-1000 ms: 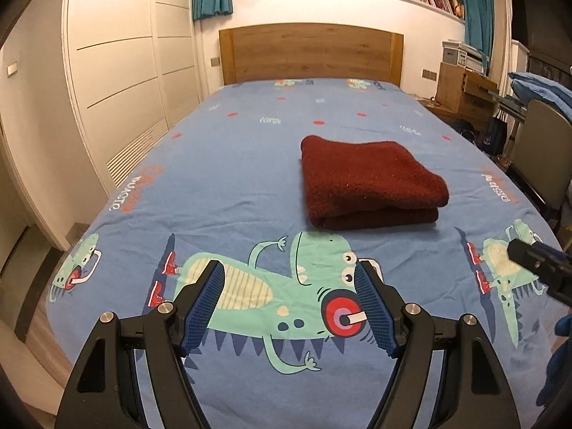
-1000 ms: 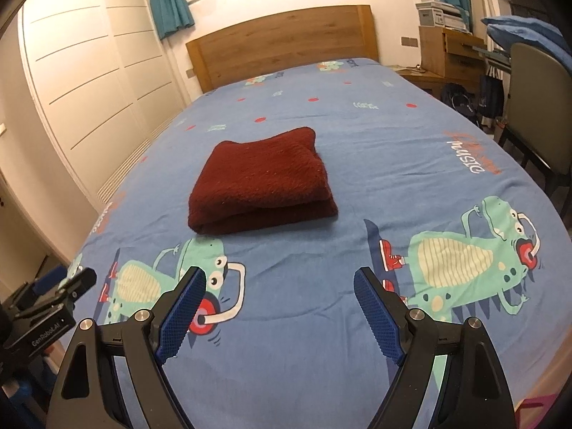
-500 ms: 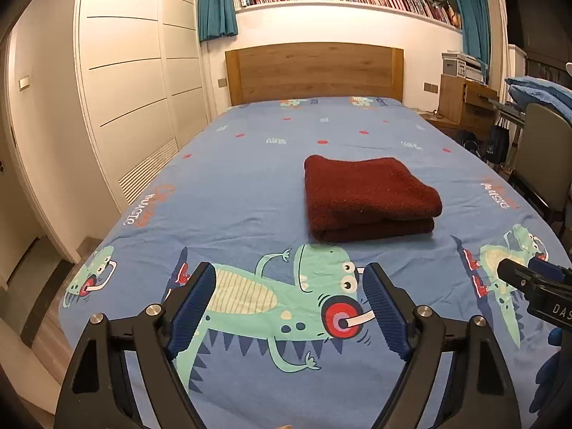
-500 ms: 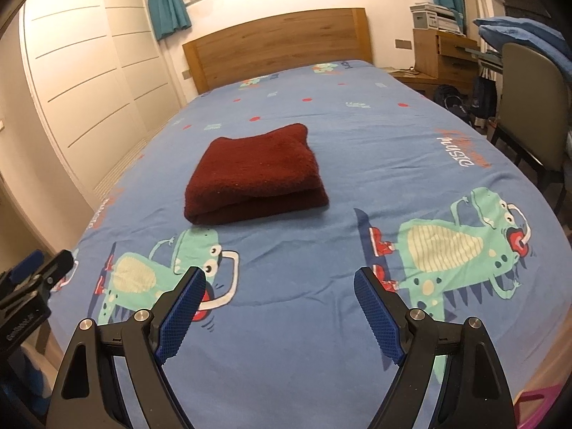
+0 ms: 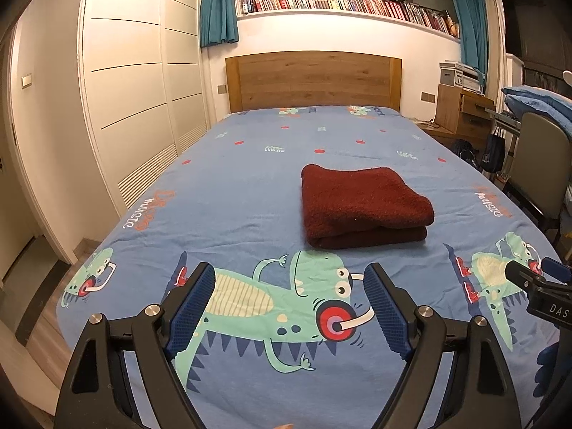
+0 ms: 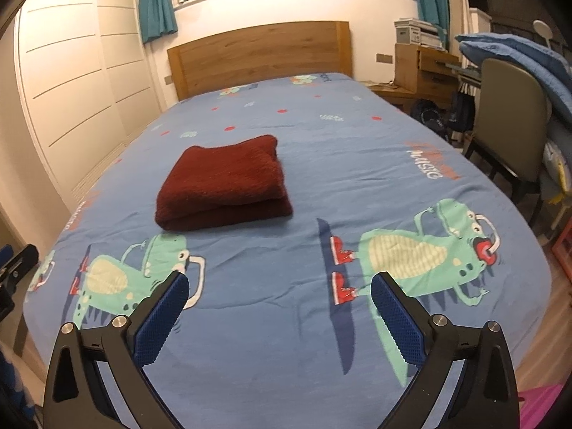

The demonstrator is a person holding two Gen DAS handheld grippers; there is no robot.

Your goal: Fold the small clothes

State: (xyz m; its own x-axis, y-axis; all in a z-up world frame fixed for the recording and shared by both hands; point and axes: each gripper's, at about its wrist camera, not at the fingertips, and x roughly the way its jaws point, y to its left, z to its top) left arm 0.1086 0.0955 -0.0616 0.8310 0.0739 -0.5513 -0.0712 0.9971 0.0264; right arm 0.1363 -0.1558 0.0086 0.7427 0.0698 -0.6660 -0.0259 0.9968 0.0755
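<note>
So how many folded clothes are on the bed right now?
1: a folded dark red garment lies alone on the blue dinosaur bedsheet, mid-bed, beyond both grippers. None else visible.

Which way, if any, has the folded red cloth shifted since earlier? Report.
No. The folded red cloth still lies just beyond the same dinosaur print.

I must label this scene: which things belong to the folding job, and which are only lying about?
Job: folded dark red cloth, left claw open, right claw opening, both empty.
Lying about: chair, books, blue bedding.
</note>
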